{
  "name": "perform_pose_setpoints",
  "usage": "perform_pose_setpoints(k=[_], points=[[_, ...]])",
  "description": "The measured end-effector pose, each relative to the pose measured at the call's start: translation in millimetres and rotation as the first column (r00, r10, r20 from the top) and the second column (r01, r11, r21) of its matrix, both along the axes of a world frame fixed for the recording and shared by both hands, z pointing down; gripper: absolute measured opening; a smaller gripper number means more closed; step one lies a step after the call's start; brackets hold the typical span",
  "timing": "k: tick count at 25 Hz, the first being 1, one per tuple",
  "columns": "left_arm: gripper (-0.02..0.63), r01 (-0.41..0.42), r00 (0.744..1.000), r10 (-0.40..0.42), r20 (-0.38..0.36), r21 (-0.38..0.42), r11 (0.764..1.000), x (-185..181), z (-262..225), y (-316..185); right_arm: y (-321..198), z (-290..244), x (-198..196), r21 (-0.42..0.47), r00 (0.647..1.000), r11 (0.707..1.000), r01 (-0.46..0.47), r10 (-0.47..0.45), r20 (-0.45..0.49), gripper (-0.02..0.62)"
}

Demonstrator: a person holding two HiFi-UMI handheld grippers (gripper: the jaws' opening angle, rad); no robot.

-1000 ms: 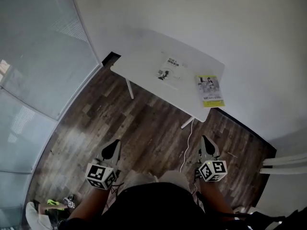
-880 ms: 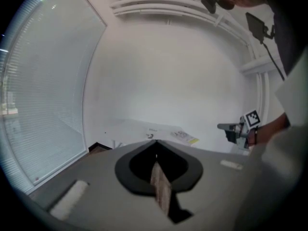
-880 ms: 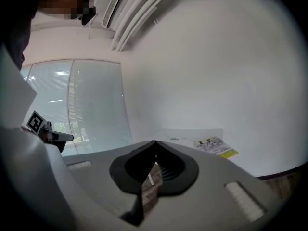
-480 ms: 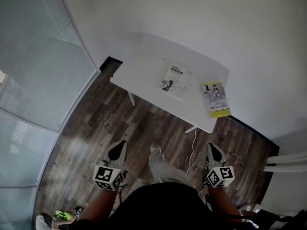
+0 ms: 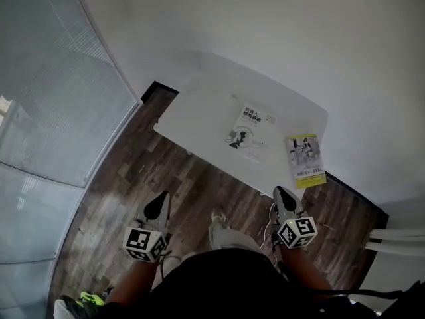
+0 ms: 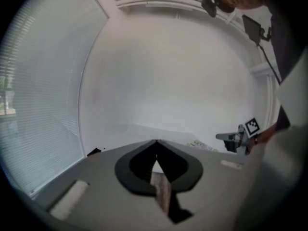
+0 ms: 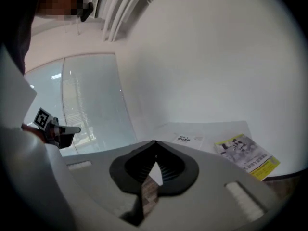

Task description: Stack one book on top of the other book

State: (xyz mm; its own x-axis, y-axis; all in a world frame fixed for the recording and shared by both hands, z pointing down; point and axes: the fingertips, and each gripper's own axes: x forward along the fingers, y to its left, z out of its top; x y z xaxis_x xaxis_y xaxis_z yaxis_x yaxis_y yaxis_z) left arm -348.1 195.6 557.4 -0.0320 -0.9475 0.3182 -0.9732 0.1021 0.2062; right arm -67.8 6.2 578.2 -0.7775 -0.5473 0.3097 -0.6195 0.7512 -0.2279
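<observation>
2 books lie apart on the white table [image 5: 199,105], a white book [image 5: 249,126] mid-table and a yellow book [image 5: 305,160] at its right edge, while the left gripper [image 5: 161,199] and the right gripper [image 5: 281,195] hover short of the table, jaws closed together on nothing.

L gripper [image 5: 162,197] & R gripper [image 5: 279,191] are held low in front of the body, well apart, one either side of the legs. Both point fwd & slightly down, roughly parallel, w/ the R one a bit further fwd in the head view. Each marker cube (L [image 5: 141,243], R [image 5: 297,232]) sits at the near end, and the L forearm [image 5: 126,281] & R forearm [image 5: 302,271] run back toward the torso. L fingers [image 6: 134,165] meet tip to tip w/ nothing between; R fingers [image 7: 126,166] likewise closed & empty.
</observation>
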Motion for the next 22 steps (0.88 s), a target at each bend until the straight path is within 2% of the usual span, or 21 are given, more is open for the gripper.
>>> perform_pose_setpoints(k=[2,7,11,16,19,22], points=[[0.003,-0.006,1.0,0.006,0.018,-0.005,1.0,-11,-3,-22,-23,0,-13,-0.015,0.999,1.0,-0.011,0.012,0.044,0.003],[0.003,-0.045,0.995,0.044,0.092,0.005,0.999,-24,-11,-70,-62,-3,-34,0.035,0.997,0.999,-0.009,0.007,0.079,0.002],[0.003,-0.064,0.995,0.063,0.071,0.006,0.998,-28,-7,-103,-91,7,-41,0.013,0.996,0.999,-0.04,0.038,0.081,0.003],[0.003,-0.151,0.986,0.154,0.065,-0.053,0.987,-26,8,-138,-101,10,-41,-0.001,0.996,0.998,-0.065,0.065,0.053,0.003],[0.003,-0.212,0.974,0.214,0.071,-0.036,0.977,-32,9,-170,-114,7,-41,0.007,0.991,0.994,-0.105,0.104,0.088,0.003],[0.003,-0.298,0.95,0.3,0.09,-0.032,0.954,-36,4,-208,-130,5,-40,0.011,0.98,0.984,-0.178,0.177,0.092,0.002]])
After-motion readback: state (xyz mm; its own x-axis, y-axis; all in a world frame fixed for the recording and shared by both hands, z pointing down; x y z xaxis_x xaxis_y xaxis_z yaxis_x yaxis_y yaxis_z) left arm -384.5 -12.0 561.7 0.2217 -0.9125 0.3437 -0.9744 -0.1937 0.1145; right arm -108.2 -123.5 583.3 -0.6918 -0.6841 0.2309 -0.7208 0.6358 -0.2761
